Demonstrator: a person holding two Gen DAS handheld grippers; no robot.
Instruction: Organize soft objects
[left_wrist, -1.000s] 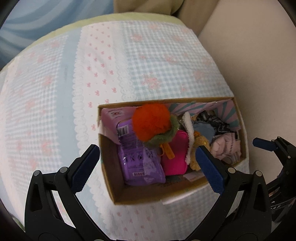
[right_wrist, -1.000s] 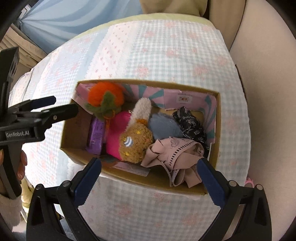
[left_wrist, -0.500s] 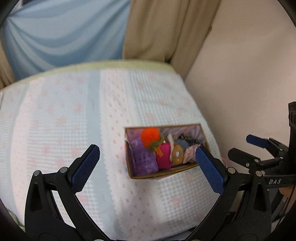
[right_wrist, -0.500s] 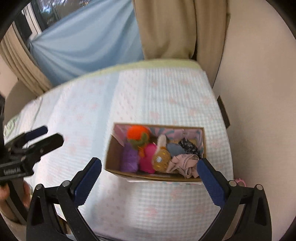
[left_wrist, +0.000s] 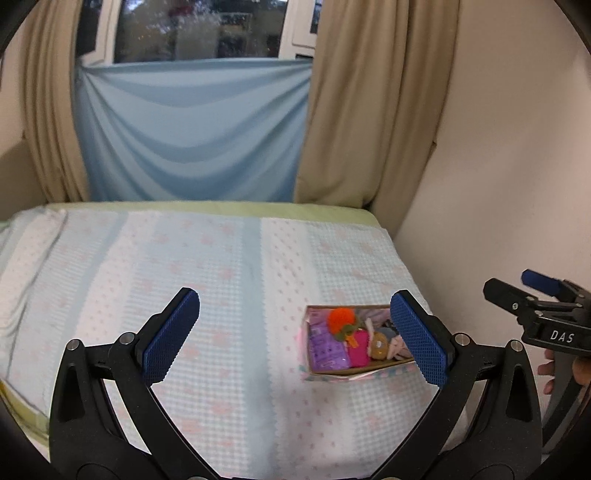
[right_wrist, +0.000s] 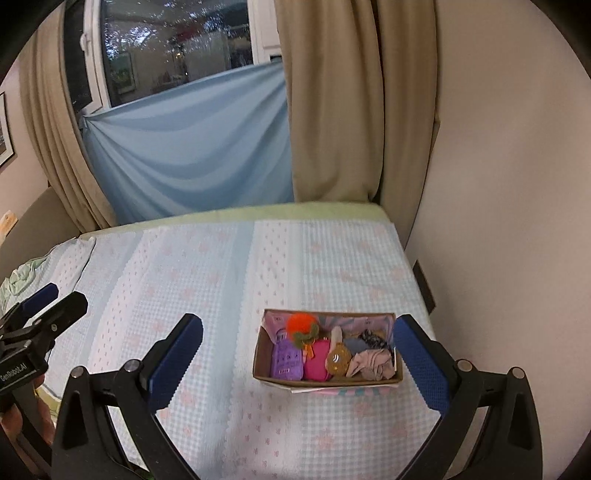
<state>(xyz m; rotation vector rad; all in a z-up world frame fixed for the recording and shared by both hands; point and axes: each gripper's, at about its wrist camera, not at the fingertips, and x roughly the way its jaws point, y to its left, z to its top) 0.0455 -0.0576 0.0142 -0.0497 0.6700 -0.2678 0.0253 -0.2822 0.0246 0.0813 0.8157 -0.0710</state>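
The left gripper (left_wrist: 295, 339) has its blue-padded fingers (left_wrist: 171, 334) spread wide and holding nothing, raised above the bed (left_wrist: 203, 280). The right gripper (right_wrist: 299, 354) is likewise spread wide and empty; its fingers (right_wrist: 177, 360) frame the cardboard box (right_wrist: 264, 356) from above. The box sits on the checked blue-and-pink bedcover, at the near right part of the bed, close to the wall (right_wrist: 498, 184). Inside lie, from left to right, a purple packet (right_wrist: 285, 363), an orange pompom (right_wrist: 301, 325) resting above it, a pink pouch (right_wrist: 317, 363), a brown plush (right_wrist: 338, 362) and a crumpled beige cloth (right_wrist: 373, 363). Beige curtains (right_wrist: 332, 103) and a blue sheet (right_wrist: 188, 147) hang beyond the far edge of the bed.
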